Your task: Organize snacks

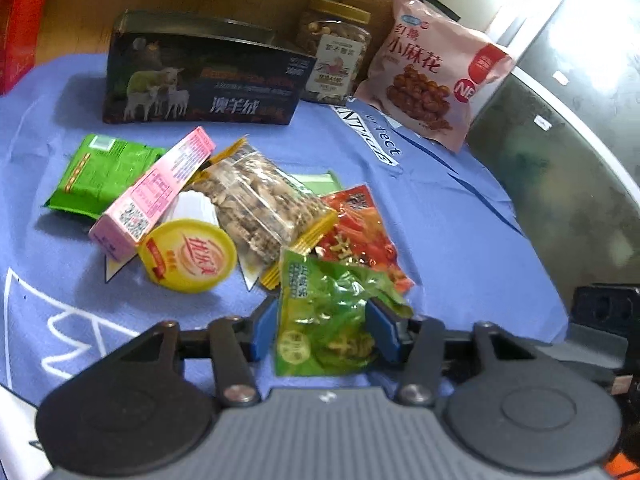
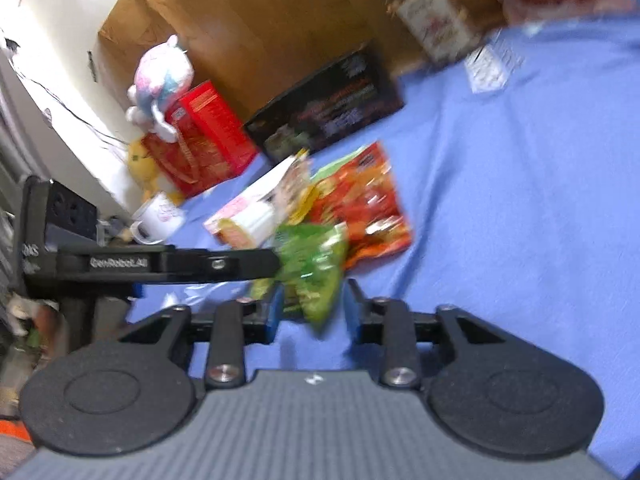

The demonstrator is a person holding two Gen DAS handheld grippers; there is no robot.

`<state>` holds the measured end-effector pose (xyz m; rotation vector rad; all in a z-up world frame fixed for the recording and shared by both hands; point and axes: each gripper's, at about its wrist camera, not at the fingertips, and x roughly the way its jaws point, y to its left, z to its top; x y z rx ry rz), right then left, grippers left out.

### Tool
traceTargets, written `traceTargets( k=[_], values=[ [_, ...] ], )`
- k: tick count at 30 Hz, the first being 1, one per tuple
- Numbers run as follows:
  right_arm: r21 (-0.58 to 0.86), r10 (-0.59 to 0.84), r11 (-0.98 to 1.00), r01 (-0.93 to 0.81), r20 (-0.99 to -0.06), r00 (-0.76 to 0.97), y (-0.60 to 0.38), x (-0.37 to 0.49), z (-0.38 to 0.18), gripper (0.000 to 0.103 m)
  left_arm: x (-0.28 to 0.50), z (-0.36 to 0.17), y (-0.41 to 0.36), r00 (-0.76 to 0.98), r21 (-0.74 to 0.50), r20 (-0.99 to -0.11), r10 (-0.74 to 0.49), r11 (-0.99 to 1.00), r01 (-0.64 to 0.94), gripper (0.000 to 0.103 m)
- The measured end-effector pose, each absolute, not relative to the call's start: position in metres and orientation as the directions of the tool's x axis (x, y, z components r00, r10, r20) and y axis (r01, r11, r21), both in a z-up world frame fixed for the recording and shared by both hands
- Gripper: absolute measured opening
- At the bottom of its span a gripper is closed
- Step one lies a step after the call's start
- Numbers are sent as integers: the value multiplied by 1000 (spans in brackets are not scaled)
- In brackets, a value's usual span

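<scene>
Snack packet: crinkly translucent green plastic packet (image 1: 326, 320) sits between the blue pads of the left gripper (image 1: 326, 330), both pads pressed against its sides, so it is gripped there at the near edge of the pile.
Same packet, right wrist view: green packet (image 2: 316, 276) shows blurred between the right gripper's (image 2: 312, 312) blue pads; whether they touch it I cannot tell, and the gap between them looks fairly wide.
Pile behind: red-orange foil packet (image 1: 360, 236) touching the green one, clear bag of brown biscuits with yellow ends (image 1: 260, 204), round yellow-lidded cup (image 1: 190, 256), pink cardboard carton (image 1: 154, 194), opaque green pouch (image 1: 100, 172).
Back row: dark box printed with sheep (image 1: 200, 80), clear jar with gold lid (image 1: 334, 52), pink bag of twisted snacks (image 1: 432, 72), all upright.
Surface: blue cloth (image 1: 440, 216) with white print.
</scene>
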<state>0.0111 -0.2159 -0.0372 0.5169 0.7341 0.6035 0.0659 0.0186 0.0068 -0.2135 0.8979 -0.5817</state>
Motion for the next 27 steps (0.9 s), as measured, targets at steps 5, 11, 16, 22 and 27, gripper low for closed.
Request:
traceTargets(
  k=[5, 11, 16, 22, 27],
  values=[
    [613, 658, 718, -330, -441, 611, -214, 8, -29, 15, 66, 12, 22, 476, -455, -659, -583, 812, 366, 28],
    [638, 701, 667, -384, -362, 614, -210, 20, -5, 15, 73, 41, 24, 489, -498, -582, -649, 760, 417, 28],
    [645, 717, 637, -421, -297, 630, -205, 55, 19, 15, 95, 73, 35, 564, -469, -529, -633, 773, 427, 29],
    [689, 705, 613, -387, -256, 661, -215, 84, 31, 14, 109, 77, 76, 622, -511, -518, -587, 796, 325, 48],
    [747, 695, 581, -323, -248, 675, -231, 86, 16, 14, 107, 47, 74, 538, -585, -555, -635, 757, 290, 49]
  ],
)
